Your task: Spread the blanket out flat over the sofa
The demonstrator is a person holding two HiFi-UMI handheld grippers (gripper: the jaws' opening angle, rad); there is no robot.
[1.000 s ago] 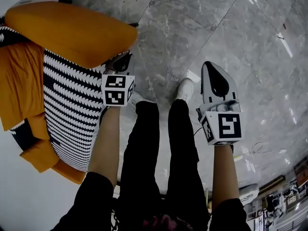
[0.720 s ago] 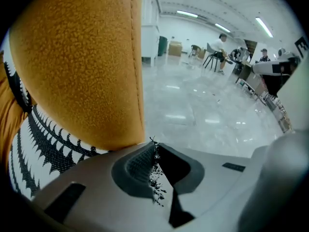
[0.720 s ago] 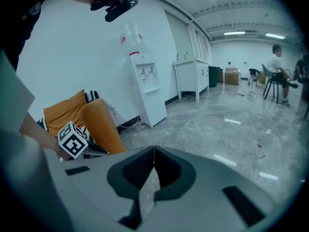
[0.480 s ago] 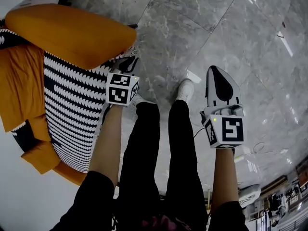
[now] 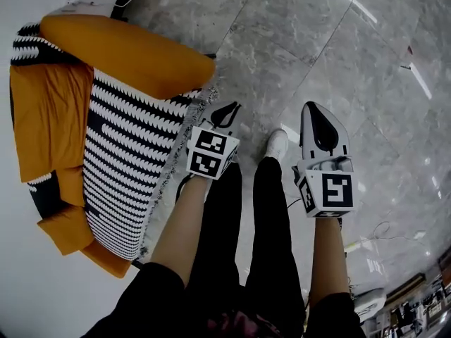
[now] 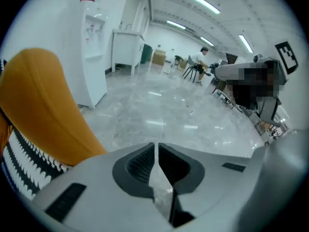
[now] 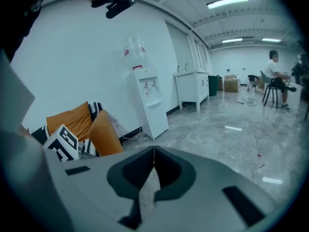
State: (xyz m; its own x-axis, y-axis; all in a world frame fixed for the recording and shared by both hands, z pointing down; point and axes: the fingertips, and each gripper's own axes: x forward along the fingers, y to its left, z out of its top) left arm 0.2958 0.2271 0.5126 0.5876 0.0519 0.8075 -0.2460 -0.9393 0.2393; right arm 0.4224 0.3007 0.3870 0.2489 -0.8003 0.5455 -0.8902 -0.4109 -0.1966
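Note:
The orange sofa (image 5: 127, 51) stands at the left, with the black-and-white patterned blanket (image 5: 127, 153) lying over its seat. The blanket's fringed edge hangs at the front. My left gripper (image 5: 230, 108) hovers over the floor just right of that fringe, shut with nothing between its jaws (image 6: 156, 144). In the left gripper view the sofa's arm (image 6: 38, 105) and a strip of blanket (image 6: 19, 173) sit at the left. My right gripper (image 5: 315, 108) is held further right above the floor, also shut and empty (image 7: 154, 149). Its view shows the sofa (image 7: 104, 134) beyond the left gripper's cube (image 7: 62, 143).
My legs and white shoes (image 5: 275, 143) stand on the grey marble floor between the grippers. A water dispenser (image 7: 147, 105) and a white cabinet (image 7: 195, 88) line the wall past the sofa. People sit on chairs (image 7: 275, 81) far across the room.
My left gripper has come away from the blanket's front edge, moving right and up. The right gripper has risen a little. The head view has shifted, so the sofa sits further right in it.

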